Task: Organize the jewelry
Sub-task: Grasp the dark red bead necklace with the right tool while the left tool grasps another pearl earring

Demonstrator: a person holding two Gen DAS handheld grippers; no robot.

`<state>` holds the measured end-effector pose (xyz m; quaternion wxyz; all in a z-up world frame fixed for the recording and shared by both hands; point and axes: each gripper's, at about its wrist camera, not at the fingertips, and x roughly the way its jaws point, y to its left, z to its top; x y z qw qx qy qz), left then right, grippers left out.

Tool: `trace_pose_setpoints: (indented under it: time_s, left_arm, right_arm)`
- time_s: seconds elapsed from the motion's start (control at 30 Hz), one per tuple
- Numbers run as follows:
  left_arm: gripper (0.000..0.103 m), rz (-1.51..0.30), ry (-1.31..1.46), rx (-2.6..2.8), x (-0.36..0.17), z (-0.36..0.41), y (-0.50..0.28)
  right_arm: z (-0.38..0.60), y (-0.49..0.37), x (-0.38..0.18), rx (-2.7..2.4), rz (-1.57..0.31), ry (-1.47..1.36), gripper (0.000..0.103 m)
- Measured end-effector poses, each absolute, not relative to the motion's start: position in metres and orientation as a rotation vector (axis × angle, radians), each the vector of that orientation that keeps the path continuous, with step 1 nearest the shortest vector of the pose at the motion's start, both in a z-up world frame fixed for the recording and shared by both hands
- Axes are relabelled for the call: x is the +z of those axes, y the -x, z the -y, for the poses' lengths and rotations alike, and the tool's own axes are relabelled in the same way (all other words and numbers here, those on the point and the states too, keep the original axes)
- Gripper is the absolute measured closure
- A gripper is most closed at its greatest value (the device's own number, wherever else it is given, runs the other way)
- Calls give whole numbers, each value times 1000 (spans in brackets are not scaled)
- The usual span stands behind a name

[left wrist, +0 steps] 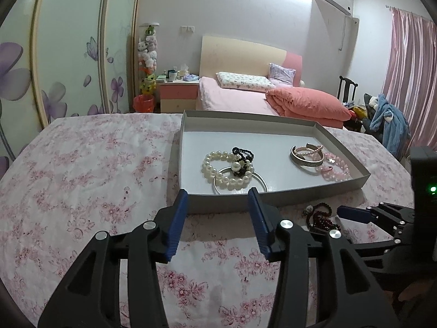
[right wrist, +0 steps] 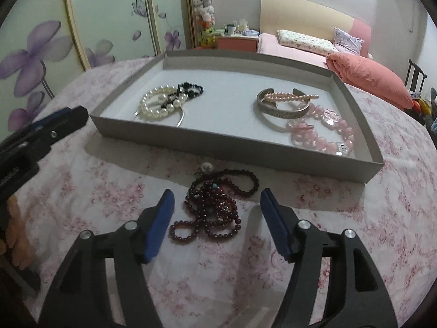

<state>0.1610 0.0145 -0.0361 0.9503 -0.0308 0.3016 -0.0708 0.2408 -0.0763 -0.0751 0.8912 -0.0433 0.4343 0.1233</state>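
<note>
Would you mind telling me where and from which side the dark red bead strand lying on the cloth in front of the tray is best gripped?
Grip the dark red bead strand at its bunched middle, where several loops overlap, coming straight down from above. It lies flat and tangled on the cloth, so a single outer loop might slip. The open right gripper already straddles the heap.

Left gripper, right gripper: black skeletal plastic linkages, silver round pivot pins, ribbed blue finger pads. Green LED lit on right unit.
</note>
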Motion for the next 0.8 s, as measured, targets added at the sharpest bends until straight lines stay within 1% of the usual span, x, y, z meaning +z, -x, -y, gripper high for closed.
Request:
trace_pose_setpoints:
  time_s: [0.03, 0.1, 0.17, 0.23, 0.37, 0.43, 0.5, 0.8]
  left_arm:
    - [56, -614, 62, -145, -36, -14, -161]
    - [56, -616, 57, -145, -35, -13, -161]
    - [56, -620, 54, -146, -35, -12, -161]
    - [56, -627, 53, -148, -36, -10, -161]
    - [56, -644, 52, -162, -37, -2, -162]
    - [55, -656, 45, -175, -38, 4, -163]
    - [51, -668, 40, -187, -39, 11, -163]
    - [49, -750, -28, -262, -48, 61, -167]
  right_arm:
    - [76, -242, -76, 257, -908, 94, 39]
    - [75, -242, -76, 254, -904, 106, 49]
    - [77, -240, -75, 256, -894, 108, 74]
    - [80, -238, -75, 249, -891, 110, 85]
    - [94, -231, -74, 237, -892, 95, 89]
    - [103, -228, -74, 219, -892, 86, 90]
    - [116, -227, -74, 184, -892, 73, 90]
    - [176, -230, -76, -16, -893, -5, 90]
